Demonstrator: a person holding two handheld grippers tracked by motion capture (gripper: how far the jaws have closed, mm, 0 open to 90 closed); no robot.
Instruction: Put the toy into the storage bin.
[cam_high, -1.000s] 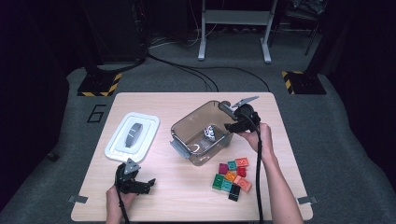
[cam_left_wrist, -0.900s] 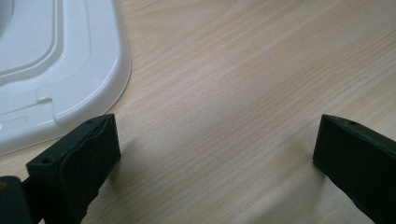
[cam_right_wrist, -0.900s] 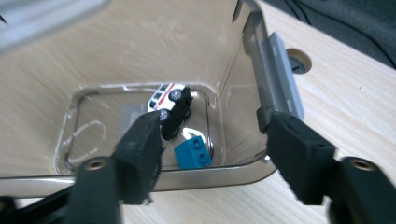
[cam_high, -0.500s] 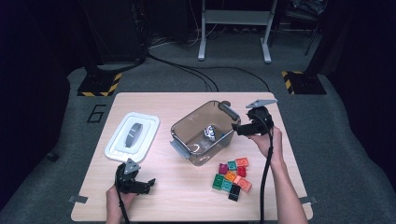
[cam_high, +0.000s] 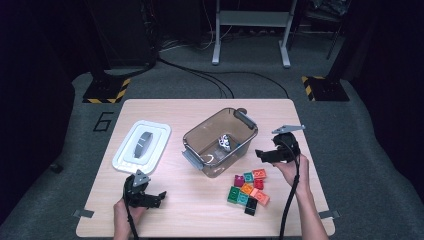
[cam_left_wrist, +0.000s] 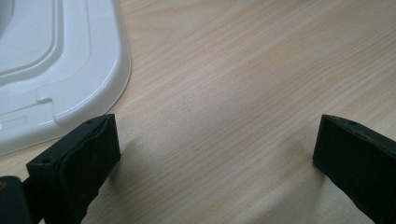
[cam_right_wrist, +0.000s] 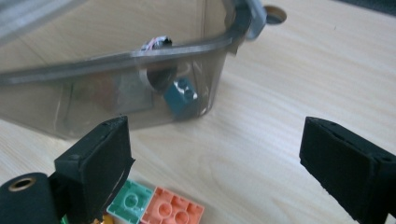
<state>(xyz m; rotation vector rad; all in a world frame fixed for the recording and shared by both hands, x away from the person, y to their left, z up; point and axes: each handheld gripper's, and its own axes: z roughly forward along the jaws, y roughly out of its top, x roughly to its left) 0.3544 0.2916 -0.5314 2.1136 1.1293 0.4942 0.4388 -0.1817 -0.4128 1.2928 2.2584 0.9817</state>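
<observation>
Both grippers, left (cam_high: 159, 196) and right (cam_high: 259, 154), gape empty; the light, rigid toy bricks (cam_high: 247, 190) suit a grip across flat sides.

You face a pale wooden table (cam_high: 200, 107) on grey carpet (cam_high: 60, 200) marked "6" (cam_high: 103, 122). Beyond it, two yellow-black striped bases (cam_high: 102, 92) flank black cables (cam_high: 210, 80) and a grey metal stand (cam_high: 250, 30); the room behind lies dark.
</observation>
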